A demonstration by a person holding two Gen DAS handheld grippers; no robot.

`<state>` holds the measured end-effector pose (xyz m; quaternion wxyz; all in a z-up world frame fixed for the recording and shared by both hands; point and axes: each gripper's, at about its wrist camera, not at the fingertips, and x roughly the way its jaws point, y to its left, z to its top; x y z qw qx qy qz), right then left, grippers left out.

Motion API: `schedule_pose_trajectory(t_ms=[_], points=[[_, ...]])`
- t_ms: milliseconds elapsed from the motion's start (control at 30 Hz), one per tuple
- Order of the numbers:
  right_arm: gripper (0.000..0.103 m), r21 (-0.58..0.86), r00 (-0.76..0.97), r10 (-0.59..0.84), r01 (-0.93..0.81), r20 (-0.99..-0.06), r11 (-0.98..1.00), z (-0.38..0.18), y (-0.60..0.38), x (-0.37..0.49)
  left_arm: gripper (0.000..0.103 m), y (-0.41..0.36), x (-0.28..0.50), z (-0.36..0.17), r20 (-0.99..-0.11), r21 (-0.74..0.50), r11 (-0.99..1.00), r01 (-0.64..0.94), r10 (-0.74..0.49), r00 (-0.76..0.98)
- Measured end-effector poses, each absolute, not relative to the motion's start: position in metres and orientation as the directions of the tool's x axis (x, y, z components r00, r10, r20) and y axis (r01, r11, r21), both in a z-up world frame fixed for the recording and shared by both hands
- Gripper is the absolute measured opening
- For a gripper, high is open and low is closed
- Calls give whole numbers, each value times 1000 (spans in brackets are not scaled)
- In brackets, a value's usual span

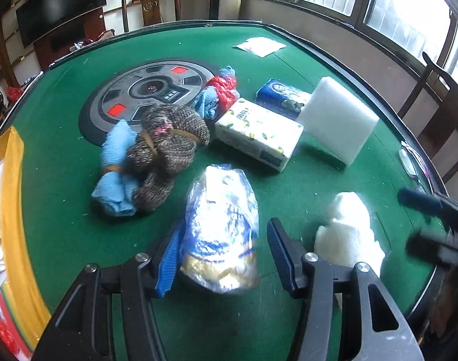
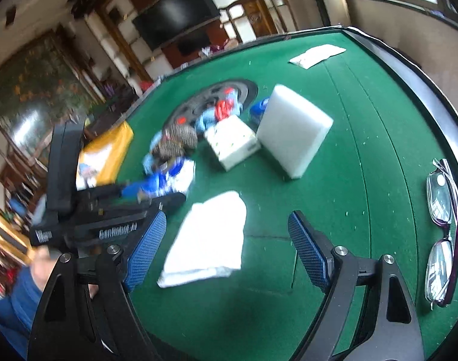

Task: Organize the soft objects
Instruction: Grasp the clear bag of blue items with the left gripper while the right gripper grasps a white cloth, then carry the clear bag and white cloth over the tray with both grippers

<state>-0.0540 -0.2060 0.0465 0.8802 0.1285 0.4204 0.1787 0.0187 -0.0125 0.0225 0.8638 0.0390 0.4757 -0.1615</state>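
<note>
My left gripper (image 1: 222, 255) is open around a clear plastic bag of blue and white soft goods (image 1: 221, 231) on the green table; its left pad touches the bag, the right pad stands apart. My right gripper (image 2: 225, 246) is open and empty above a white folded cloth (image 2: 207, 237), which also shows in the left wrist view (image 1: 349, 231). A brown knitted bundle (image 1: 168, 144) tied with light blue cloth (image 1: 117, 168), a white tissue pack (image 1: 259, 132), a blue tissue pack (image 1: 280, 93), a white foam block (image 1: 338, 118) and a red bag on blue cloth (image 1: 222, 90) lie beyond.
Eyeglasses (image 2: 442, 231) lie near the table's right edge. A white paper (image 1: 259, 45) lies at the far side. A yellow-bordered box (image 1: 9, 225) sits at the left edge. A round grey centre panel (image 1: 150, 90) is set in the table. Wooden chairs stand around.
</note>
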Motion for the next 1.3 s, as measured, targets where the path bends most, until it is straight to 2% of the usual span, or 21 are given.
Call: schedule_pose_trajectory(t_ms=[33, 367, 433, 467, 500, 567, 633, 867, 1300], points=[[84, 360, 575, 416, -216, -704, 907, 45, -203, -56, 44, -14, 18, 21, -831, -87, 944, 318, -244, 500], [84, 270, 473, 386, -297, -792, 916, 23, -159, -45, 43, 9, -14, 34, -791, -103, 942, 321, -273, 548], [75, 237, 470, 368, -314, -802, 919, 19, -151, -45, 44, 15, -22, 37, -778, -114, 940, 320, -285, 560], [63, 210, 478, 347, -317, -807, 925, 19, -149, -46, 44, 16, -24, 39, -773, -110, 941, 320, -284, 568], [45, 185, 488, 328, -318, -809, 930, 20, -149, -48, 44, 17, -26, 40, -769, -107, 941, 319, -282, 573], [25, 203, 494, 343, -315, -799, 927, 21, -153, -48, 44, 19, -26, 41, -763, -109, 941, 322, -287, 580], [20, 212, 498, 349, -311, -794, 926, 23, -158, -49, 44, 23, -28, 42, -757, -120, 939, 323, -297, 582], [19, 222, 555, 384, -337, -738, 915, 43, -146, -56, 44, 34, -29, 44, -737, -136, 944, 302, -300, 606], [19, 201, 565, 414, -401, -714, 894, 65, -105, -52, 44, 65, -39, 61, -658, -2, 984, 177, -134, 741]])
